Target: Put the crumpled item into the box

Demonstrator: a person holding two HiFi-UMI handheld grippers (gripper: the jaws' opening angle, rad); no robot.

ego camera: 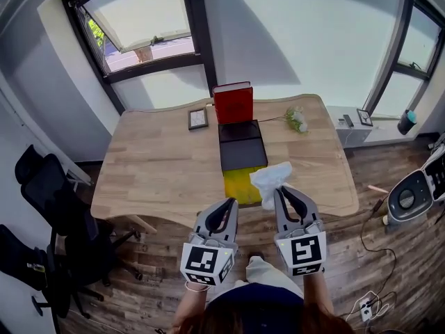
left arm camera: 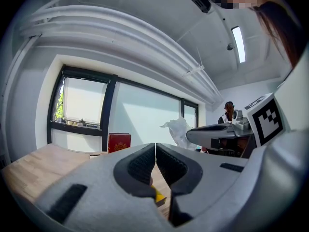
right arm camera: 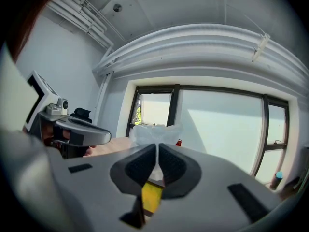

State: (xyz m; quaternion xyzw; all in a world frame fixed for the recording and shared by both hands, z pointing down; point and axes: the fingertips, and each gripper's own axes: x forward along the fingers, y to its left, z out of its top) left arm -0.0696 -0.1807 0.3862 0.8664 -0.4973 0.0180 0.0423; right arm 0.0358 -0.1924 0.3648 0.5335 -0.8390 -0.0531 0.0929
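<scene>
The crumpled item (ego camera: 270, 178), a white wad of paper or plastic, hangs over the table's front edge with my right gripper (ego camera: 279, 192) shut on its lower part. In the right gripper view the crumpled item (right arm camera: 153, 132) bulges above the closed right gripper (right arm camera: 157, 151). The box (ego camera: 243, 152) is black inside, and its red lid (ego camera: 233, 103) stands upright behind it. A yellow sheet (ego camera: 240, 184) lies in front of the box. My left gripper (ego camera: 231, 202) is shut and empty, just left of the wad; in its own view the left gripper (left arm camera: 155, 149) has its jaws pressed together.
A small picture frame (ego camera: 198, 118) and a flower sprig (ego camera: 296, 120) lie on the wooden table (ego camera: 160, 165) near the back. A black office chair (ego camera: 45, 186) stands at the left, a white machine (ego camera: 410, 195) on the floor at the right.
</scene>
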